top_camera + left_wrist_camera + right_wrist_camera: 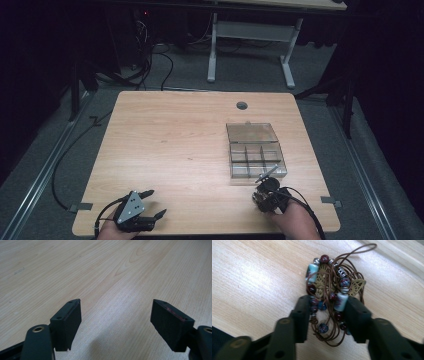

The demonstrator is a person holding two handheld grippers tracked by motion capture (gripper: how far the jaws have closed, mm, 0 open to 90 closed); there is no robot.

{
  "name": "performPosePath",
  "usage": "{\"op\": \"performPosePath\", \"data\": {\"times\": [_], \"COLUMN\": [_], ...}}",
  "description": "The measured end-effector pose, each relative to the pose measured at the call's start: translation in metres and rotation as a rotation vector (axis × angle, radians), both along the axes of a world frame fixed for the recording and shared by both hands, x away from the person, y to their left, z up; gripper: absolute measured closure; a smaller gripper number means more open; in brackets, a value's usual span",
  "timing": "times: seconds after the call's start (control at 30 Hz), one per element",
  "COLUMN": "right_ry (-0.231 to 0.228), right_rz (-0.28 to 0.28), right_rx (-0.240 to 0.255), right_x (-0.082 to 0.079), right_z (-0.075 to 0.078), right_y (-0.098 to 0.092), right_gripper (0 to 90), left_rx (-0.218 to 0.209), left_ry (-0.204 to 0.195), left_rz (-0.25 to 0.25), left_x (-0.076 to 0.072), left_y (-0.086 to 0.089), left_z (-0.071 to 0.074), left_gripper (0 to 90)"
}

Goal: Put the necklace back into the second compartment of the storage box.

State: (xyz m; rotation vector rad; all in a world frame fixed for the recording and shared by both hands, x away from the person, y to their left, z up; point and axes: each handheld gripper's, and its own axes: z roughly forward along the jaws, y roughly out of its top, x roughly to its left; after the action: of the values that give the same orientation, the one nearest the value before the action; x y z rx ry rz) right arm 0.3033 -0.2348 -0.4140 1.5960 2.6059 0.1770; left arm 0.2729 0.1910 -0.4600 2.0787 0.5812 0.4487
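The right hand-held gripper (327,312) clamps a beaded necklace (332,290) against the tabletop (257,277); the left hand-held gripper (116,322) gapes wide, holding nothing.

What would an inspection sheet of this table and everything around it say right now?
Surface: wooden table, bare, with a round grommet hole.
Job's things: beaded cord necklace bunched on the wood; clear compartment box open, looks empty.
Clutter: nothing seen.
Grippers: right gripper closed around the necklace, pads touching beads; left gripper open, holding nothing.
Cables: black cable trailing off the table's left side.
Surroundings: grey carpet, a white desk frame behind.
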Motion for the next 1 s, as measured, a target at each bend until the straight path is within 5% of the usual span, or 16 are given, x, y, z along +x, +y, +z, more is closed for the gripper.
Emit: {"op": "performPosePath", "data": {"times": [0.2, 0.23, 0.43, 0.5, 0.6, 0.67, 1.0], "right_ry": [-0.006, -0.015, -0.038, -0.014, 0.013, 0.014, 0.013], "right_rz": [0.01, 0.015, 0.015, 0.002, -0.023, -0.026, 0.026], "right_rx": [-0.024, -0.029, -0.037, -0.018, 0.003, -0.002, -0.019], "right_x": [-0.002, -0.003, -0.003, 0.0, 0.003, 0.004, 0.003], "right_z": [0.001, 0.002, 0.004, 0.002, -0.004, -0.005, -0.001], "right_y": [-0.002, -0.002, -0.003, -0.006, -0.009, -0.01, -0.011], "right_gripper": [69.4, 59.9, 39.1, 28.1, 25.3, 25.6, 63.4], "left_rx": [-0.002, -0.001, 0.0, 0.0, -0.001, -0.001, 0.002], "left_ry": [-0.002, -0.002, -0.001, 0.0, 0.001, 0.0, 0.001], "left_rz": [0.001, 0.002, 0.001, 0.0, 0.0, -0.001, -0.001], "left_x": [0.0, 0.0, 0.0, 0.0, 0.0, 0.0, 0.0], "left_y": [0.0, 0.0, 0.0, 0.0, 0.0, 0.0, 0.0], "left_z": [0.0, 0.0, 0.0, 0.0, 0.0, 0.0, 0.0], "left_gripper": [25.1, 25.1, 25.1, 25.1, 25.1, 25.1, 25.1]}}
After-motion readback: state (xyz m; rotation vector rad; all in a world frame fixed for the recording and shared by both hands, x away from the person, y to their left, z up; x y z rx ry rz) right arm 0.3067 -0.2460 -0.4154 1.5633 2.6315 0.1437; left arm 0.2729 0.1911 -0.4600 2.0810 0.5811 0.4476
